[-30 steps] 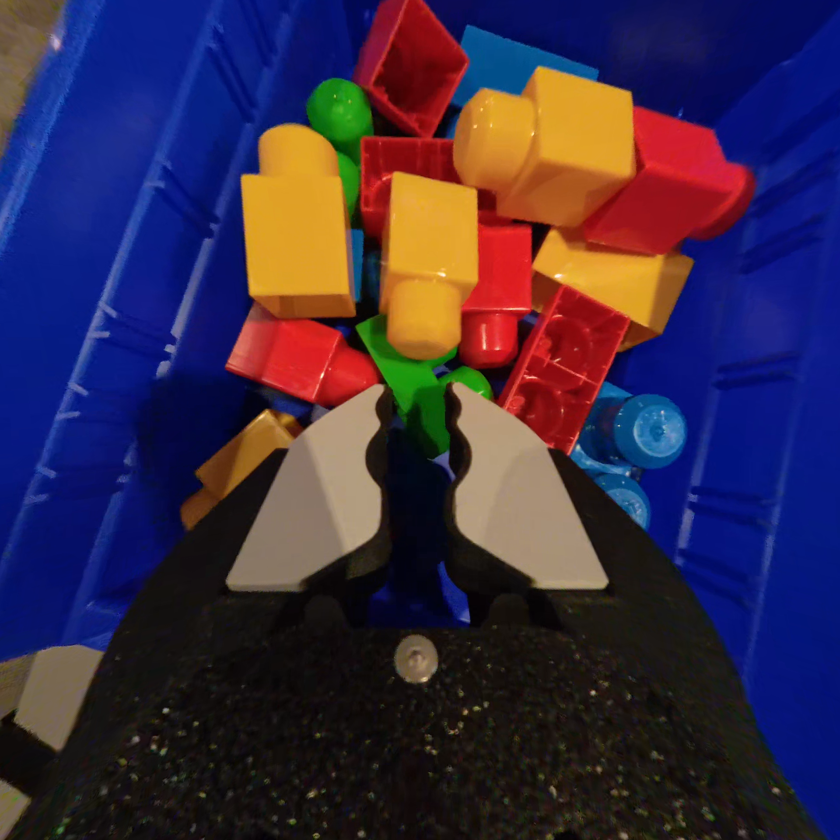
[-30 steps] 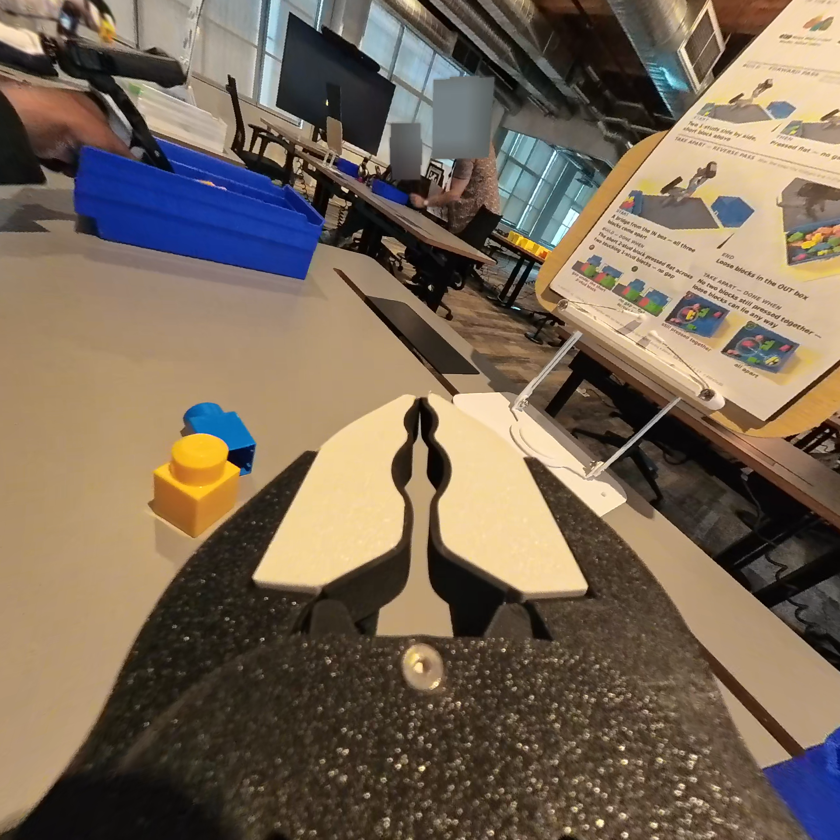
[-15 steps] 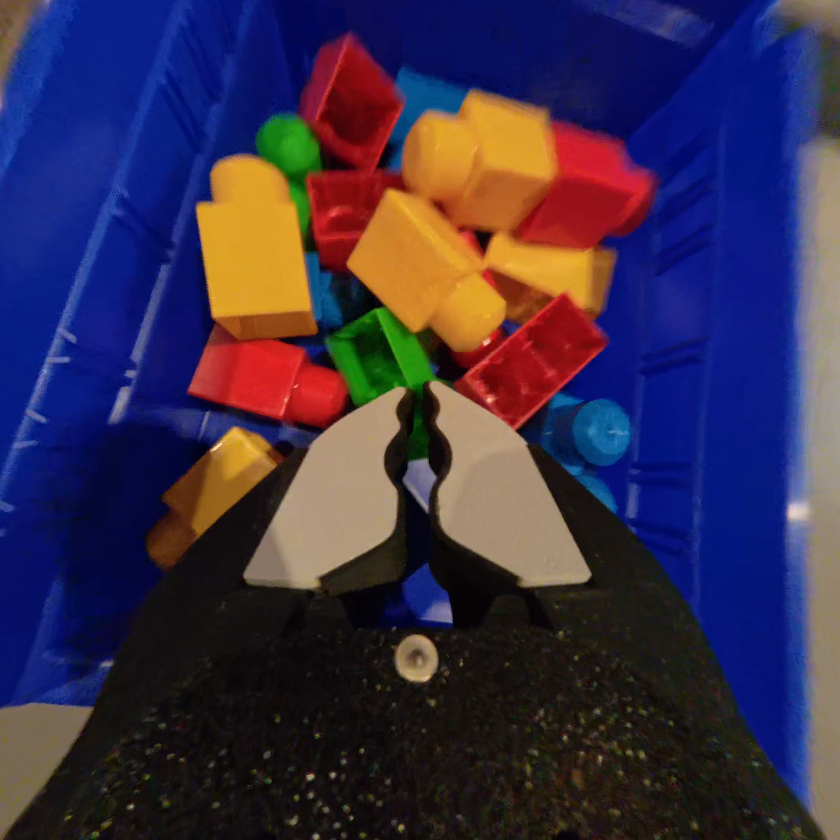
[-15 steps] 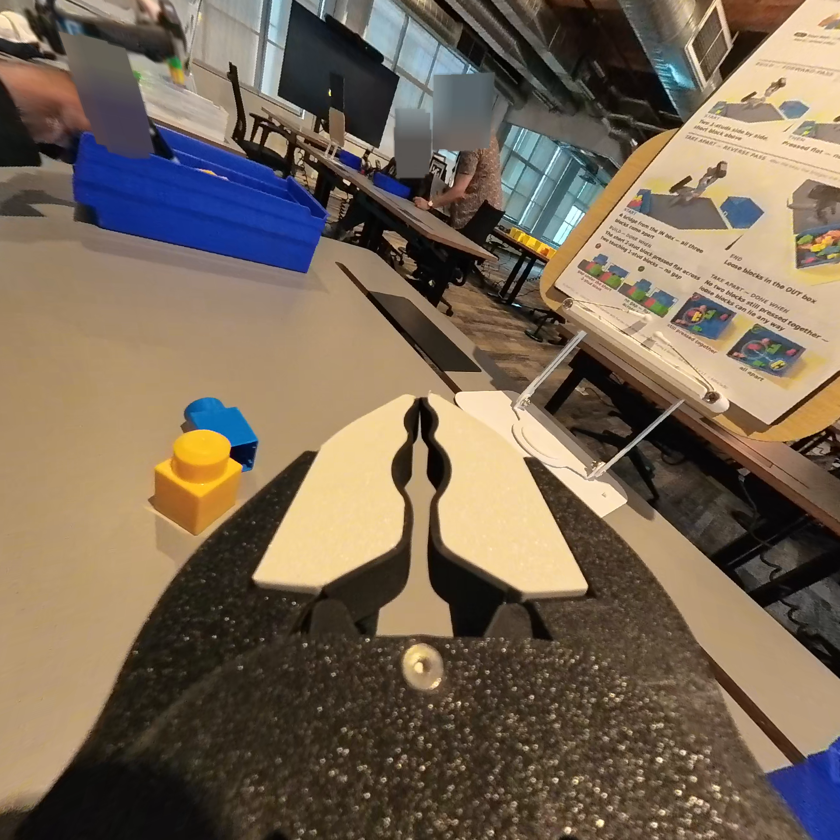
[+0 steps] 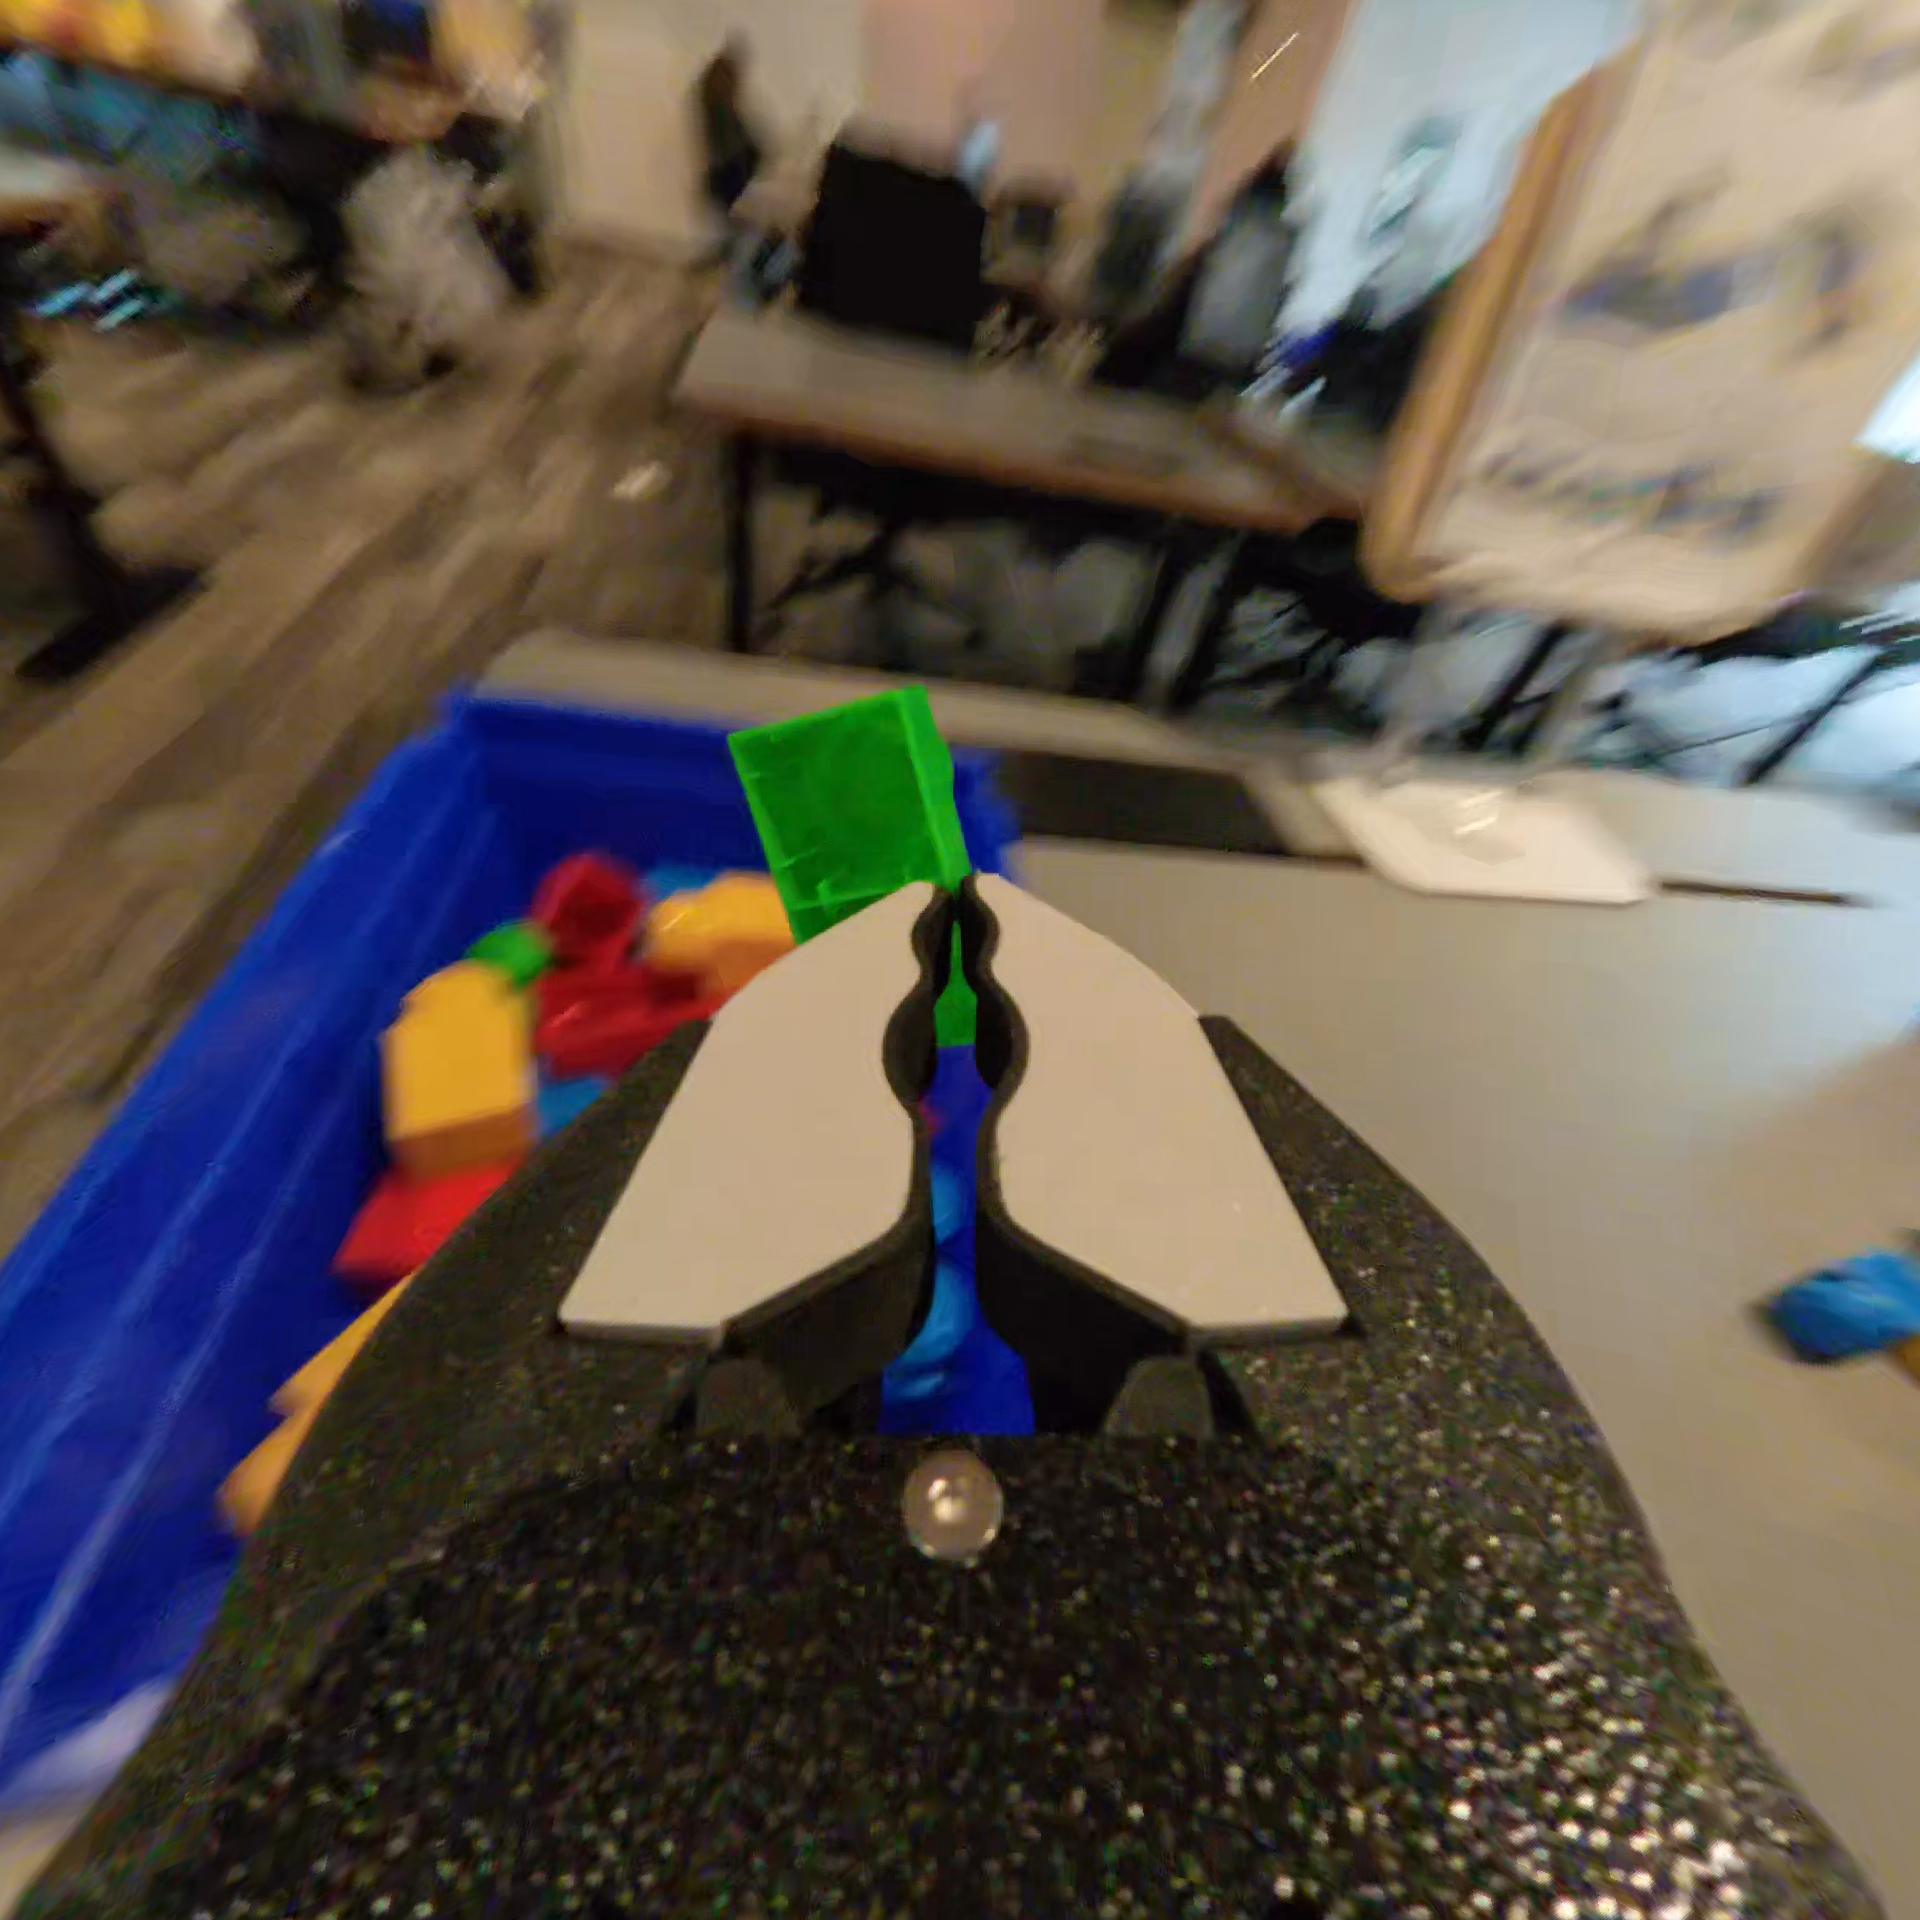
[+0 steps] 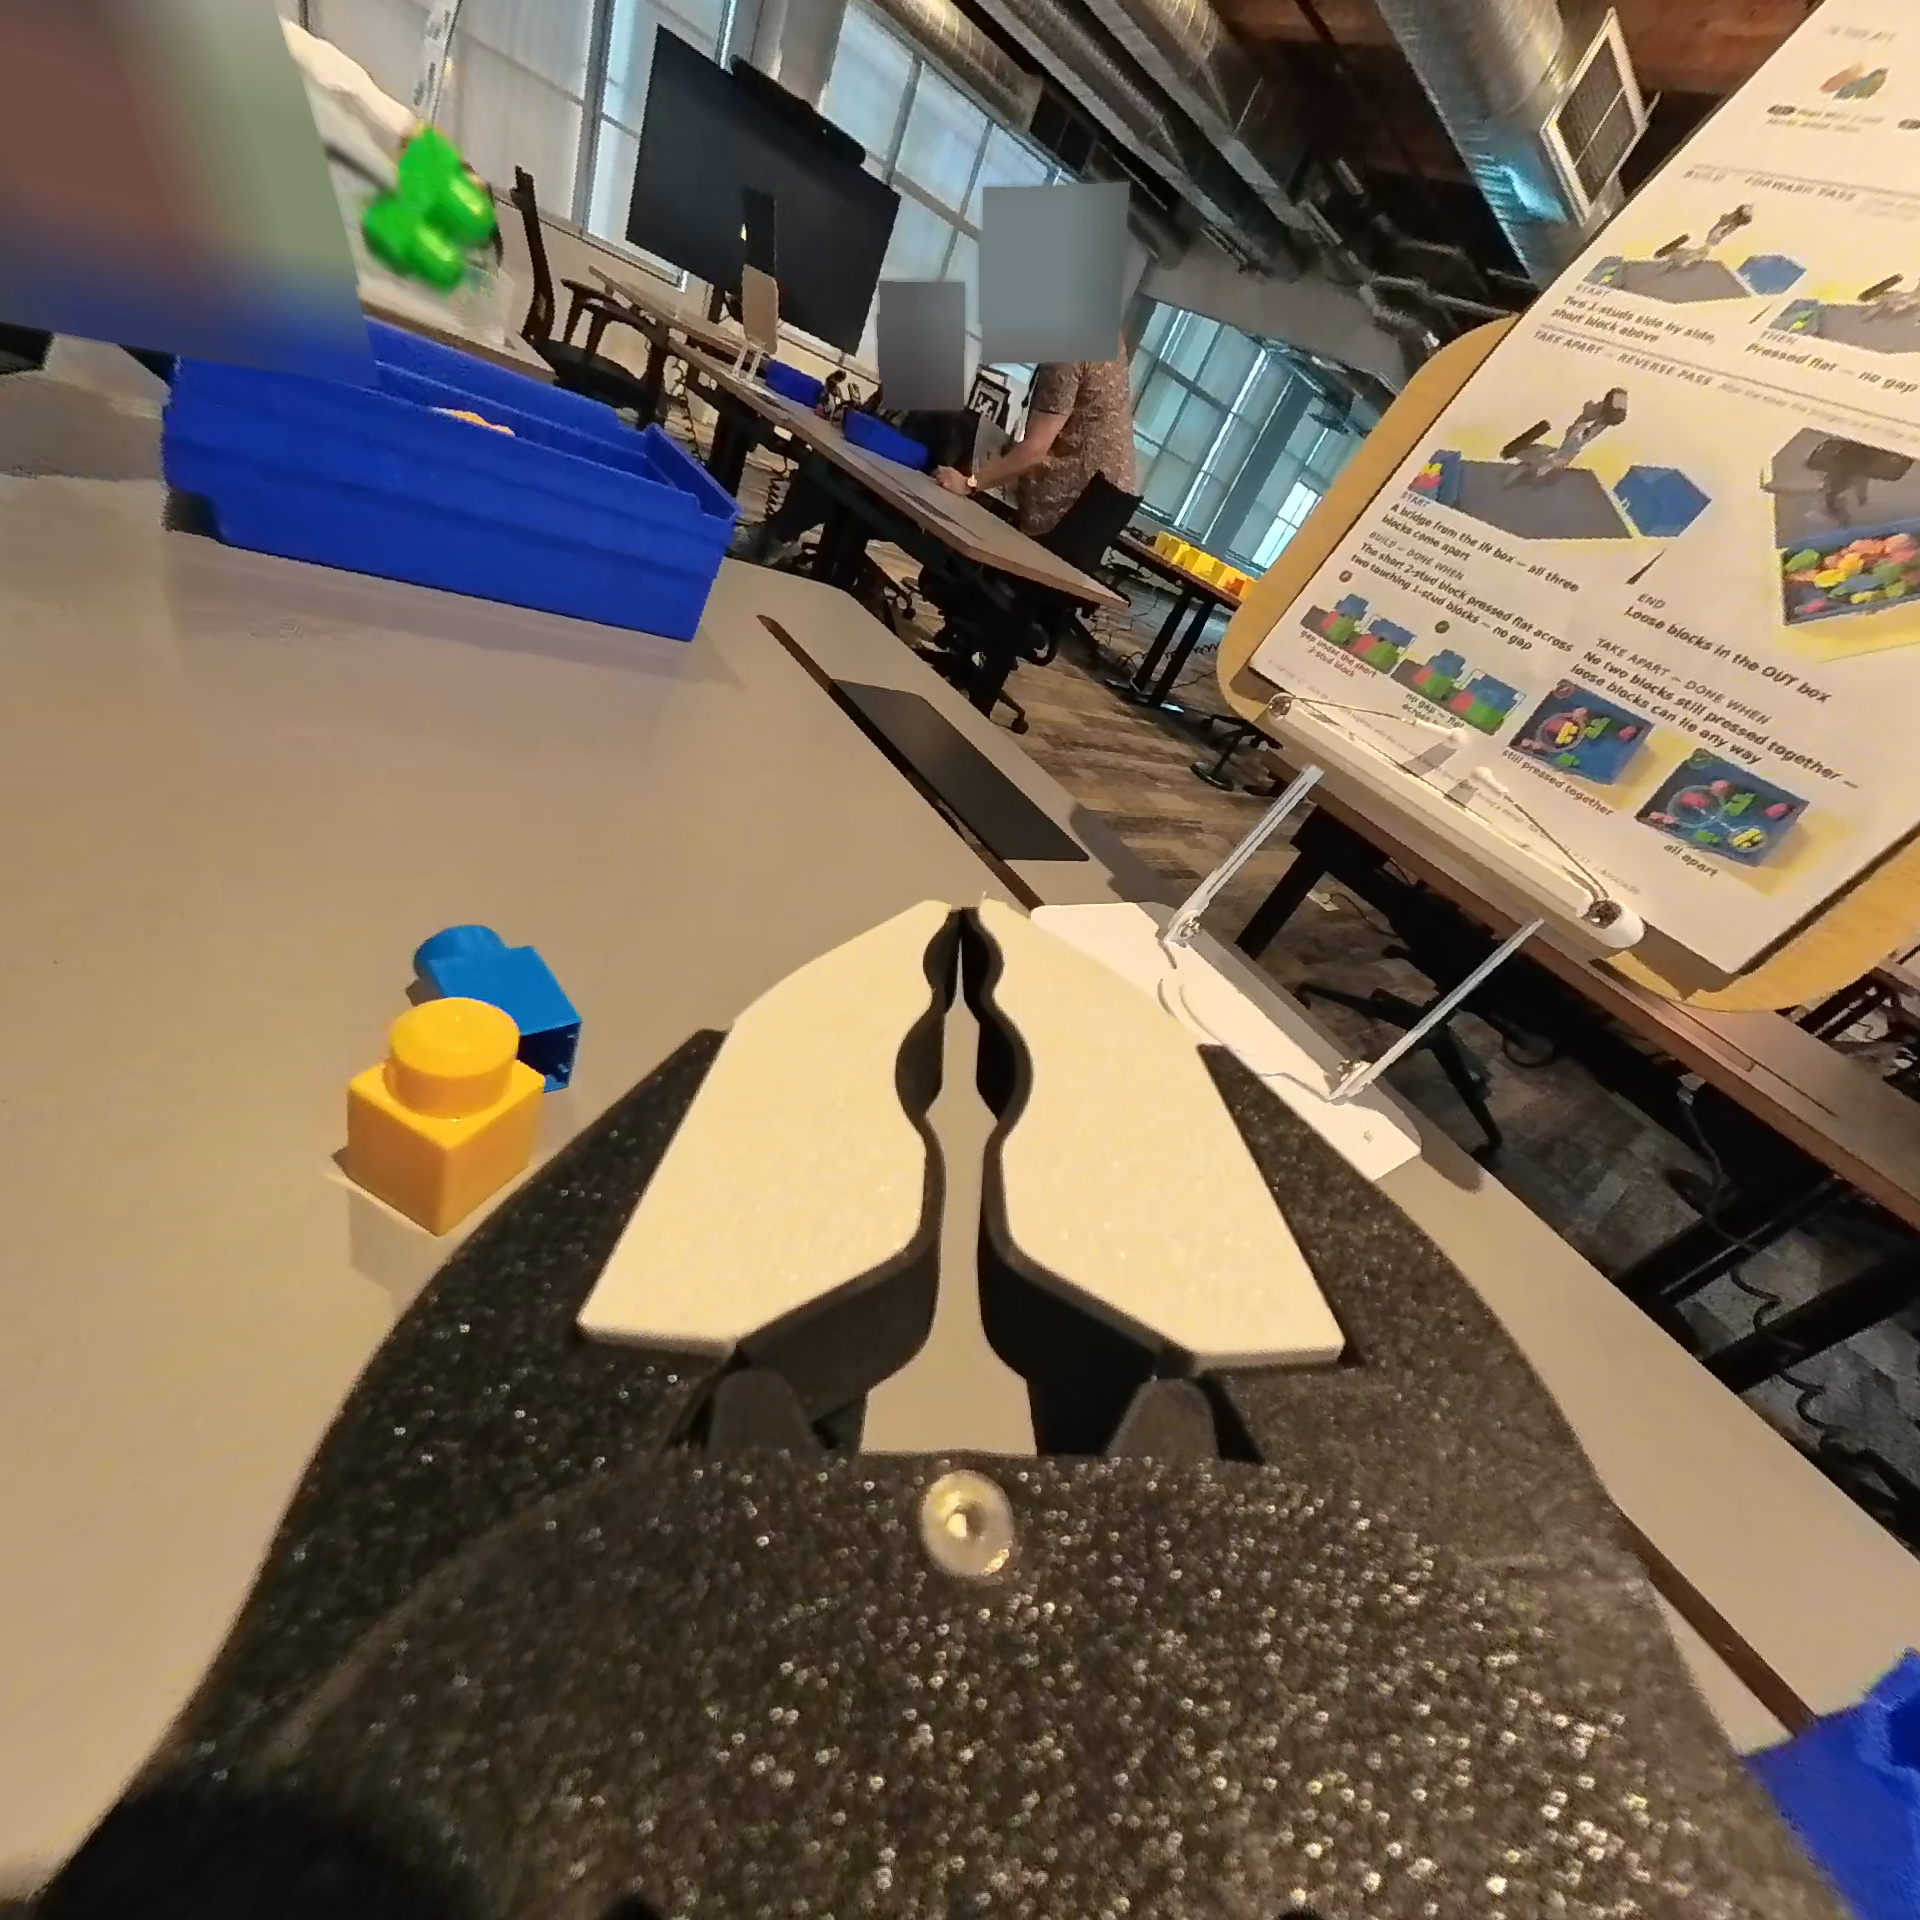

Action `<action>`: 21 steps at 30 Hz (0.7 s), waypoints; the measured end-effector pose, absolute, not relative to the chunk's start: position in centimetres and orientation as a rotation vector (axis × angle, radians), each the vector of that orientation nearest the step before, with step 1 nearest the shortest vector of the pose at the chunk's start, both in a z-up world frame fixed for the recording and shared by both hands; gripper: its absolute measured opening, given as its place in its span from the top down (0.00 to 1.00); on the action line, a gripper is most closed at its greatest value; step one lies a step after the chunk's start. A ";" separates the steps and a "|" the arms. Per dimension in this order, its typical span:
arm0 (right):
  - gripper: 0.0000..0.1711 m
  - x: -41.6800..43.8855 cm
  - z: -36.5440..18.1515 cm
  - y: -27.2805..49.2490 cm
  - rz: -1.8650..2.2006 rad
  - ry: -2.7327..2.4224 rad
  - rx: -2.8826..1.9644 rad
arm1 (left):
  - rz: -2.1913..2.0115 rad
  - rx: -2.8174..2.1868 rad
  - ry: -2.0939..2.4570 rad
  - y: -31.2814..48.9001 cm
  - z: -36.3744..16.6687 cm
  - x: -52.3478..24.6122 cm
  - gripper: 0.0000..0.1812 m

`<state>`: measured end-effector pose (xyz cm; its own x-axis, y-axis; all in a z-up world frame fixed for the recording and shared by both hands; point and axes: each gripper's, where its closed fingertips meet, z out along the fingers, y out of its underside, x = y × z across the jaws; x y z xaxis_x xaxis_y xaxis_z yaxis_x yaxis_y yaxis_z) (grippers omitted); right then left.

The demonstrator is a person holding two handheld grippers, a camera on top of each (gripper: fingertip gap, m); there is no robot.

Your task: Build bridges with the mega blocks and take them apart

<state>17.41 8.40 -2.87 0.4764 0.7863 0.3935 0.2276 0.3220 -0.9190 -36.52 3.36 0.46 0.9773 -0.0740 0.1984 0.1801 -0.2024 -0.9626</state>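
Green mega block (image 5: 847, 805) pinched at one thin edge by the left gripper (image 5: 961, 894), jaws pressed nearly together on the wall of the block, so most of it sticks out above and past the tips, tilted to the left. Held above the blue bin (image 5: 187, 1195), over its near right corner; the view is smeared, probably from motion. Bin holds the loose stock: yellow, red, green and blue blocks in a heap.

Right gripper (image 6: 964, 920) pressed together with nothing between the fingers, hovering low over the grey table (image 6: 312, 779). Likely parked there to wait by the build spot.

Build spot, just left of the right gripper: yellow one-stud block (image 6: 442, 1117) upright, blue one-stud block (image 6: 499, 987) on its side just behind, touching or nearly so. Judgement: these are the two piers, and the blue one needs righting before anything spans them.

Green block also shows from the right wrist view (image 6: 426, 218), high above the bin, well apart from the piers. Edge grip looks slender; block could pivot when pressed down.
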 end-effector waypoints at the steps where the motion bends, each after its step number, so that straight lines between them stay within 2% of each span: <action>1: 1.00 17.3 -2.9 8.4 0.478 -1.054 -1.227 | -0.315 -1.681 -0.012 3.3 2.3 -34.2 0.99; 6: 1.00 16.6 -3.1 8.0 0.528 -1.059 -1.231 | -0.745 -1.467 0.388 4.1 6.5 -18.7 0.99; 13: 0.90 15.3 -3.2 6.3 0.869 -1.036 -1.315 | -1.309 -1.469 0.684 4.8 1.9 3.9 0.99; 16: 0.82 14.9 -3.9 5.8 1.101 -1.005 -1.408 | -1.399 -1.509 0.648 5.3 -0.8 9.5 0.99; 19: 0.75 14.7 -4.9 5.7 1.248 -0.995 -1.490 | -1.327 -1.557 0.655 5.6 -2.5 11.9 1.00; 21: 0.74 14.7 -5.3 5.5 1.301 -0.997 -1.508 | -1.308 -1.574 0.703 4.9 -3.4 13.4 1.00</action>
<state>14.65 5.49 -5.27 0.1280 0.9508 -0.2823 0.0256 -0.2877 -0.9574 13.43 4.94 -3.38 0.2654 -0.8697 0.4161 0.1327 -0.3945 -0.9093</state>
